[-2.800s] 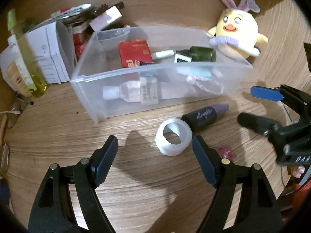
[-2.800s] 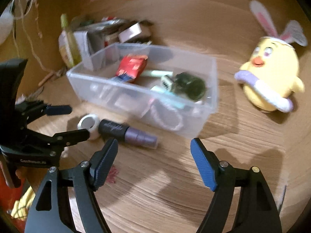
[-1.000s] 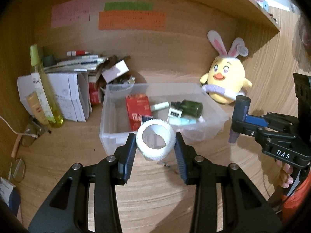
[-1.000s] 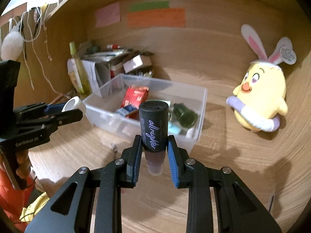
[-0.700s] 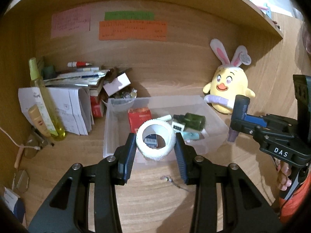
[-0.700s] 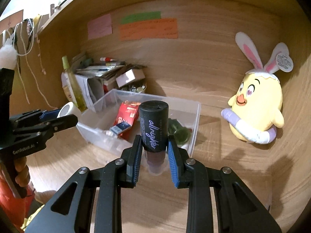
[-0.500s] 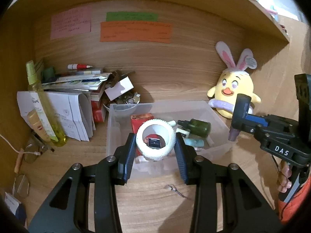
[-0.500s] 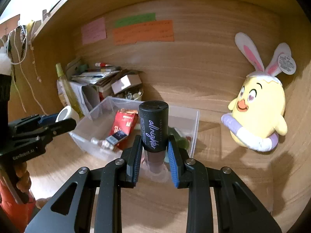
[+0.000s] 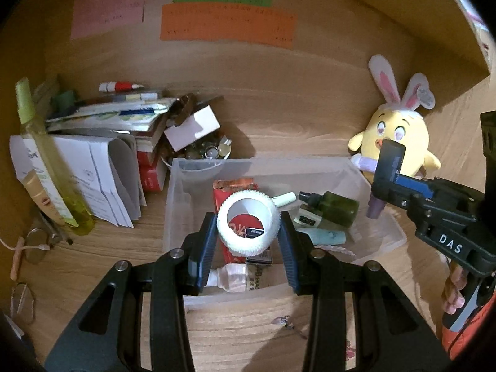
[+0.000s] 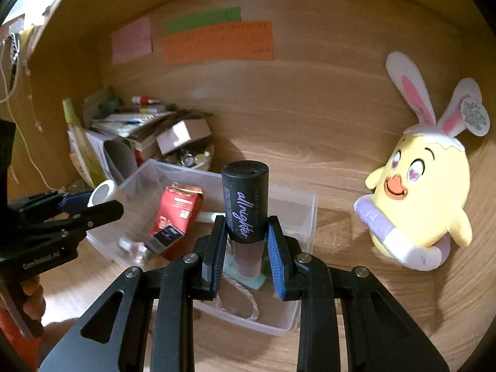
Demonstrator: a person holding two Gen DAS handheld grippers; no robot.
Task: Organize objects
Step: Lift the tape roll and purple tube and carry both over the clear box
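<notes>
Above bin (image 9: 186,204) | left claw (image 9: 248,232) grips white roll (image 9: 247,228) | right claw (image 10: 245,248) clamps bottle (image 10: 245,204) (upright)

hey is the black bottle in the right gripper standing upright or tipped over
Upright. The black bottle stands cap-up between the right gripper pads, held above the clear bin.

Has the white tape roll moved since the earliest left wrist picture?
Yes. The white tape roll lay on the desk in front of the clear bin; now the left gripper holds it above the bin.
</notes>
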